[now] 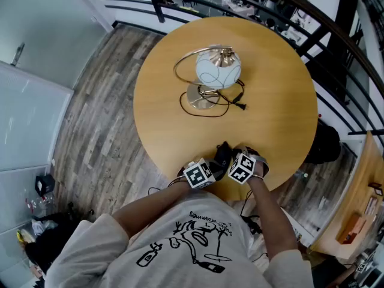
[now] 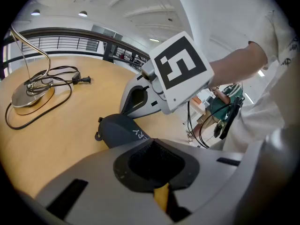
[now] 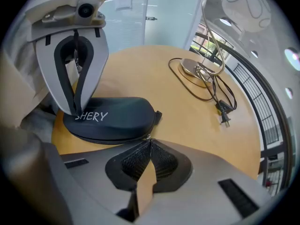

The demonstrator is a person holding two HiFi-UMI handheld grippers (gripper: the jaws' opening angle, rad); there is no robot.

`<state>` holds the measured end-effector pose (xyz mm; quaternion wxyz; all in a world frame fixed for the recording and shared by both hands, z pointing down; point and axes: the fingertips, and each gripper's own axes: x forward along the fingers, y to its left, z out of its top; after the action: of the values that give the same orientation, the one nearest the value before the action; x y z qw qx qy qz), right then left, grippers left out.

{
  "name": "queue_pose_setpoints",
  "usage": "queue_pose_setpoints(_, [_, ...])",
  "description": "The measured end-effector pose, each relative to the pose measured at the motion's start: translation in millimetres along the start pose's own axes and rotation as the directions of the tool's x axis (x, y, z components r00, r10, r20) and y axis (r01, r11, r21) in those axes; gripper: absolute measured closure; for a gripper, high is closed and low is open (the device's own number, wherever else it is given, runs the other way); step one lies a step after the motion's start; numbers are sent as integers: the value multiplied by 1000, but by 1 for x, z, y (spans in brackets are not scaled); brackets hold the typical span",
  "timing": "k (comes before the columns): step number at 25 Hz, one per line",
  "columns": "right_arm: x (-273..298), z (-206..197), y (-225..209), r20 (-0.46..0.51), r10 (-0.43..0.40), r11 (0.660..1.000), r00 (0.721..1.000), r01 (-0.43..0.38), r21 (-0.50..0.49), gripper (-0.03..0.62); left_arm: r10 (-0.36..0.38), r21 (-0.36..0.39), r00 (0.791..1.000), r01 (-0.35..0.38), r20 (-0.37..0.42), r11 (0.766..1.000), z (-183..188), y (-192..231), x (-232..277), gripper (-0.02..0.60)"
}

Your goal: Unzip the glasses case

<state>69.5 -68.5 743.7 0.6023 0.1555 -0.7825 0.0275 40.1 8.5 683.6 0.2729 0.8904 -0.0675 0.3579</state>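
Note:
The dark grey glasses case (image 1: 223, 152) lies at the near edge of the round wooden table (image 1: 277, 119); white lettering shows on its lid (image 3: 110, 115). My left gripper (image 1: 215, 163) comes in from the left, its jaws shut on the case's end (image 2: 121, 128), and its fingers (image 3: 75, 108) meet on the lid by the lettering. My right gripper (image 3: 149, 138) is shut, its tips meeting at the case's zip seam on what looks like the small zipper pull. The case is closed. The right gripper's marker cube (image 2: 180, 72) hangs over the case.
A white-globe desk lamp (image 1: 217, 69) with a metal hoop stands mid-table, its black cord and plug (image 1: 239, 105) looping on the wood. A dark railing (image 1: 336, 71) runs behind the table. My body presses close to the near edge.

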Motion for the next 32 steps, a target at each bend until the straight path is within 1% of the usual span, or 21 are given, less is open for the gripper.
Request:
queue_pose_setpoints(4, [4,5,-5,-23,-12,991,1000,9,-137,569,-5,2,1000,5,0,1000,0,1,-1,575])
queue_pose_setpoints(7, [4,9,-8,-35,-32,969,999,22,-245,569,-12,6,1000,12,-7,1000,-1,1,0,575])
queue_pose_setpoints(9, [4,13,-11,-38,-52,944,998,36,-327,569,-18,6,1000,18,-7,1000,0,0,-1,575])
queue_pose_setpoints(13, [7,17,-14,-42,-91,877,995,60,-477,569,-25,-6,1000,25,-7,1000,0,1,-1,575])
queue_pose_setpoints(18, [9,22,-17,-41,-123,796,992,74,-601,569,-28,-14,1000,28,-8,999,0,2,1,575])
queue_pose_setpoints(20, [9,24,-17,-37,-136,779,990,83,-622,569,-32,-27,999,32,-10,999,0,3,0,575])
queue_pose_setpoints(21, [10,24,-17,-34,-139,782,990,88,-617,569,-35,-34,999,35,-10,999,0,3,0,575])
queue_pose_setpoints(22, [10,23,-17,-33,-139,795,990,92,-600,569,-39,-42,999,38,-9,998,1,3,0,575])
queue_pose_setpoints(23, [10,22,-17,-36,-136,818,990,92,-568,569,-42,-50,999,42,-7,998,1,2,0,575])
queue_pose_setpoints(24, [9,19,-17,-40,-128,849,991,88,-521,569,-44,-58,999,44,-5,997,1,2,0,575])
queue_pose_setpoints(26, [7,15,-18,-44,-110,911,993,83,-403,568,-41,-65,999,41,-2,997,1,2,0,574])
queue_pose_setpoints(28, [3,8,-18,-40,-97,957,994,82,-279,568,-36,-70,999,35,-1,997,0,3,0,574])
queue_pose_setpoints(30, [-1,1,-15,-24,-75,988,997,71,-137,568,-33,-84,999,33,0,996,1,3,0,574])
queue_pose_setpoints(32, [-8,-3,-12,7,-57,998,998,57,8,568,-30,-102,1000,30,2,994,1,3,-1,574])
